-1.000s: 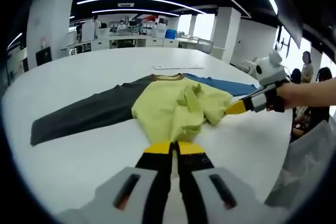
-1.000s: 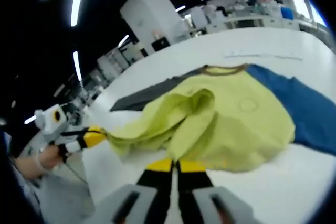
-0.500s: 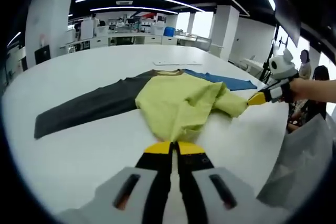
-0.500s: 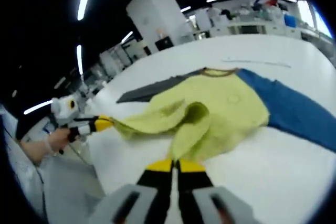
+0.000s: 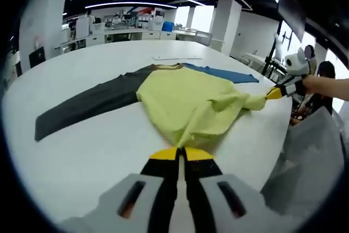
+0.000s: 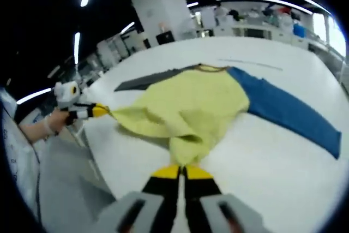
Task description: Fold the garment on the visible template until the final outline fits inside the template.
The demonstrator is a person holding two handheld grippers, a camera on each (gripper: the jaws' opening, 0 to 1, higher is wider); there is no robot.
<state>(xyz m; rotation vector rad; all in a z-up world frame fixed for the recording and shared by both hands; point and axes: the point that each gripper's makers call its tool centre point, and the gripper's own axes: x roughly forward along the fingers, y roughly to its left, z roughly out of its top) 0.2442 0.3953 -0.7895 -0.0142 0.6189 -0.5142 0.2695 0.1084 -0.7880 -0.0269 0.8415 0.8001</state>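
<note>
Left gripper view: I see my left gripper (image 5: 179,155) clamped on the long-sleeved shirt's (image 5: 185,99) yellow hem, shirt spread on the white table (image 5: 82,145).

Right gripper view: my right gripper (image 6: 181,172) pinches the shirt's near hem likewise.

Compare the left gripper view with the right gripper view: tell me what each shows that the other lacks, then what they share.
Left gripper view alone: the dark grey sleeve laid out full length, and the right gripper pinching the hem. Right gripper view alone: the blue sleeve full length, and the left gripper holding the hem. Both: the yellow body on the white table.
</note>
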